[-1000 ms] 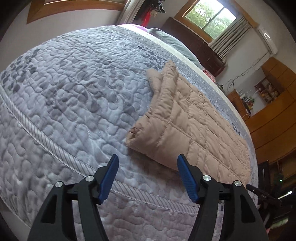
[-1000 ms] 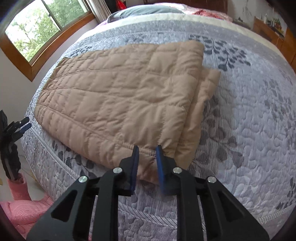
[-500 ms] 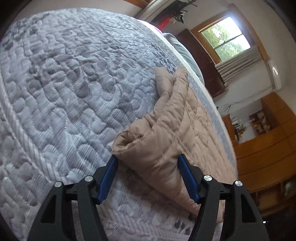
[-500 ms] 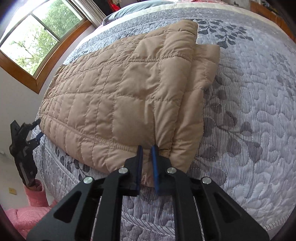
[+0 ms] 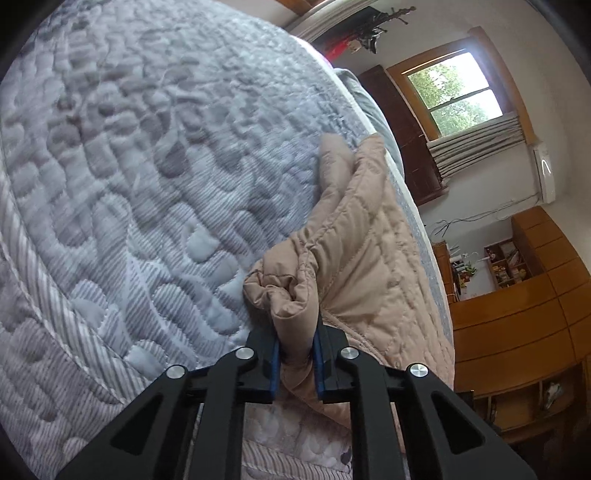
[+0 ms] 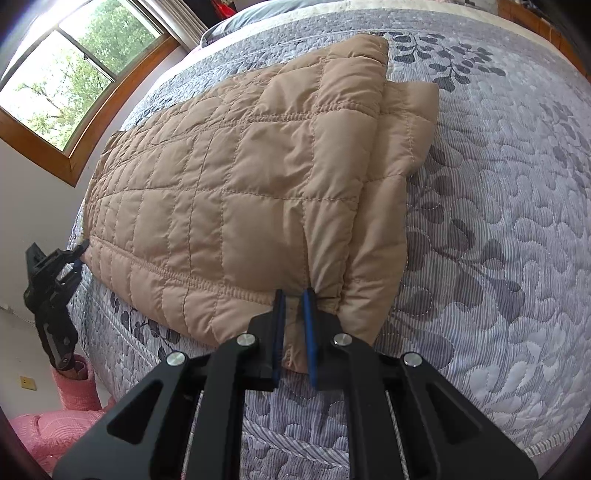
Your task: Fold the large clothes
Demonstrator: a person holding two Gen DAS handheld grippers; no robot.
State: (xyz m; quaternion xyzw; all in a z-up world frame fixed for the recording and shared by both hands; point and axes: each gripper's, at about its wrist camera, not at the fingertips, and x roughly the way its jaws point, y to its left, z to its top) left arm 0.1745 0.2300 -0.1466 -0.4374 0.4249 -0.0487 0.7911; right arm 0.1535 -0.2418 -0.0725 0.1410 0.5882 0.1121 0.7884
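Note:
A tan quilted jacket (image 6: 240, 177) lies folded lengthwise on the grey patterned bedspread (image 6: 498, 221), near the bed's front edge. My right gripper (image 6: 294, 306) is shut on the jacket's hem at its near right corner. My left gripper (image 5: 296, 343) has its jaws closing, and the blue pads press on a bunched corner of the jacket (image 5: 362, 251). In the right wrist view the left gripper (image 6: 79, 254) shows at the jacket's far left corner, by the bed's edge.
The bedspread (image 5: 147, 184) stretches wide to the left of the jacket. Pillows (image 6: 258, 14) lie at the head of the bed. Wooden cabinets (image 5: 517, 314) and a window (image 5: 454, 96) stand beyond. A pink bundle (image 6: 74, 384) lies on the floor beside the bed.
The left gripper came down to the jacket's corner and closed on it, bunching the fabric. The right gripper narrowed fully onto the hem and has held still since.

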